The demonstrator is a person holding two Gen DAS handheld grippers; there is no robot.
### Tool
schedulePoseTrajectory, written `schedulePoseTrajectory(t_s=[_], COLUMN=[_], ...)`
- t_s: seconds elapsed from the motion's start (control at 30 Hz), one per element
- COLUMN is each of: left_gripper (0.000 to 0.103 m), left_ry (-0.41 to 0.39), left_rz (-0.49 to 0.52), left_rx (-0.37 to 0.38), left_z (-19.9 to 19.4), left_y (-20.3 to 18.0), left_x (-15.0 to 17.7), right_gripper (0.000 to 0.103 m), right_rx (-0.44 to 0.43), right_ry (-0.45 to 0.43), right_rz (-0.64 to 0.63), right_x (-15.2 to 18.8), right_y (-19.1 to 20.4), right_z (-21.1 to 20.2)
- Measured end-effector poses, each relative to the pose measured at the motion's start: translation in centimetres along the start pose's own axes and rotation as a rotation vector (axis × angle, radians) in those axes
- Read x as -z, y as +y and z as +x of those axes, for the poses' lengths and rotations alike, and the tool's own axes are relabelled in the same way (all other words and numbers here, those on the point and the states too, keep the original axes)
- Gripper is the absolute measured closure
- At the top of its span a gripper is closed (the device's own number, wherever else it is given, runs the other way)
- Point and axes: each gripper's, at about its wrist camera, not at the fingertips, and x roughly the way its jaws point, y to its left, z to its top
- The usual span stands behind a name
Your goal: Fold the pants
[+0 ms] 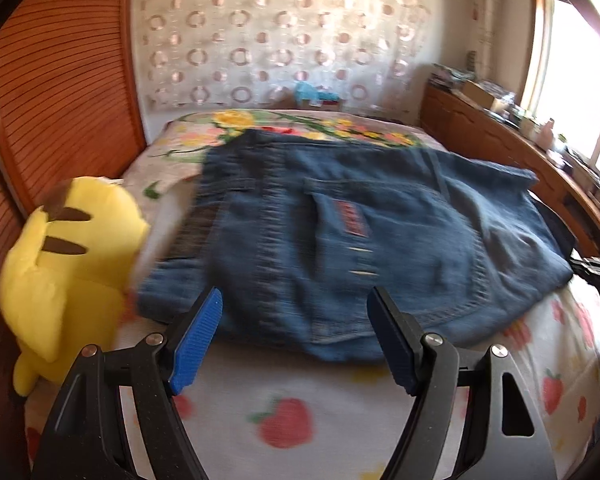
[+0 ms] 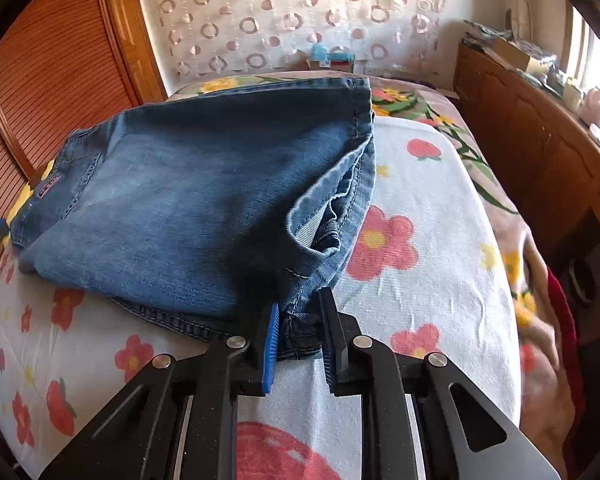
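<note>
Right gripper (image 2: 298, 334) pinches the near edge of the jeans (image 2: 204, 200). Left gripper (image 1: 296, 336) is wide open and holds nothing, just in front of them. I see the jeans folded in a thick pile on the flowery bed (image 2: 420, 280). I think only letting go is left.

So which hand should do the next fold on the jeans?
Probably the right gripper: its jaws are closed on the near edge of the folded blue denim jeans. The left gripper is open and holds nothing, by the yellow plush toy.
</note>
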Motion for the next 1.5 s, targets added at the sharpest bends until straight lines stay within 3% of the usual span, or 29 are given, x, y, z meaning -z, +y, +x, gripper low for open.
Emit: schedulePoseTrajectory(t_s=[0.33,0.43,0.53,0.6,0.67,0.77,0.87,1.17,1.33,1.5], left_gripper=[0.027,0.027,0.028,0.039,0.06,0.079,0.087,0.09,0.091,0.091], left_ry=[0.052,0.118,0.116,0.108,0.107,0.089,0.058,-0.127,-0.168,-0.184], left_rz=[-0.122,-0.139,-0.156,-0.152,-0.144,-0.114,-0.108,-0.088,-0.067,-0.058], left_rx=[-0.12,-0.117,-0.107,-0.089,-0.051,-0.028,-0.02,0.025,0.041,0.077], left_z=[2.8,4.4,4.7,4.5,4.3,3.7,2.8,-3.7,-6.4,-8.6], left_y=[6.7,7.2,7.4,7.2,6.8,6.1,5.9,4.6,4.1,3.1], left_x=[-0.9,-0.3,0.0,0.1,0.0,-0.1,-0.5,-3.0,-2.9,-1.0], right_gripper=[0.084,0.084,0.084,0.086,0.087,0.088,0.09,0.09,0.09,0.09], right_rx=[-0.014,-0.013,-0.017,-0.024,-0.034,-0.015,-0.002,0.076,0.101,0.113], right_ry=[-0.029,-0.019,-0.012,-0.008,-0.01,-0.053,-0.1,-0.228,-0.299,-0.343], right_rz=[-0.001,-0.011,-0.017,-0.023,-0.03,-0.048,-0.061,-0.071,-0.07,-0.058], right_x=[0.5,0.4,0.3,0.1,0.1,0.1,-0.1,-1.9,-1.6,1.4], right_y=[-0.5,-0.5,-0.6,-0.6,-0.5,-0.1,0.1,-1.1,-1.1,-1.2], right_z=[-0.3,-0.3,-0.5,-0.6,-0.6,-1.2,-2.1,-6.2,-9.3,-12.5])
